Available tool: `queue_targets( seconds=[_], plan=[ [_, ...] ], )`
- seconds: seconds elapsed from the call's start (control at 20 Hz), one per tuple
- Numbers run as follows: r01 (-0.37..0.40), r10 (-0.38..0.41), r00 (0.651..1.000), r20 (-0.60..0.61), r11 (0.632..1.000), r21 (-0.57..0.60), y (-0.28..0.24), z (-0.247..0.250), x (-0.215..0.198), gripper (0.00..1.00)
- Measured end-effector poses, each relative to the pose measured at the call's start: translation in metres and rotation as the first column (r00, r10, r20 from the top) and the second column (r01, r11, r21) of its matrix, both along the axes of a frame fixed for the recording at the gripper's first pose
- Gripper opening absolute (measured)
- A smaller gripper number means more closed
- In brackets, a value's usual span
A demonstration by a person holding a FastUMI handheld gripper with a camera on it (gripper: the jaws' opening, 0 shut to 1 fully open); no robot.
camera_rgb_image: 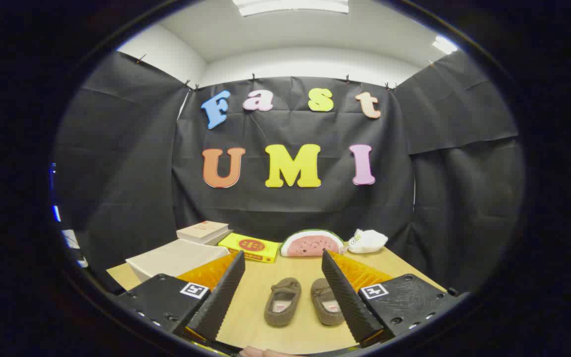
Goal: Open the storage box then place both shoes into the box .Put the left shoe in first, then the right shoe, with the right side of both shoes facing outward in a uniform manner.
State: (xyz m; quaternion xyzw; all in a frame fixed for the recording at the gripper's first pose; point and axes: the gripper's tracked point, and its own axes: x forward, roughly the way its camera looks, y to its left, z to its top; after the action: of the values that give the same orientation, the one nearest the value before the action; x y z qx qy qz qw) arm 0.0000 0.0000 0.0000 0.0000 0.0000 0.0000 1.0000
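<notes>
Two small grey-brown slippers lie side by side on the wooden table, toes pointing away from me: the left shoe (282,300) and the right shoe (326,306). They sit in the wide gap between my fingers, the right shoe partly behind the right finger. My gripper (282,259) is open and holds nothing. The storage box (176,259), pale with its lid closed, rests on the table beyond my left finger.
At the table's back edge lie a stack of books (203,231), a yellow box (250,247), a watermelon-slice plush (310,243) and a white plush toy (367,240). Black cloth walls close in the table on three sides.
</notes>
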Motion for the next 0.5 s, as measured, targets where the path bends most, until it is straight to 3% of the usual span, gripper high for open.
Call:
queue_targets(
  seconds=[0.5],
  plan=[
    [0.004,-0.003,1.000,-0.024,0.999,0.040,0.004,-0.011,0.011,0.95]
  ],
)
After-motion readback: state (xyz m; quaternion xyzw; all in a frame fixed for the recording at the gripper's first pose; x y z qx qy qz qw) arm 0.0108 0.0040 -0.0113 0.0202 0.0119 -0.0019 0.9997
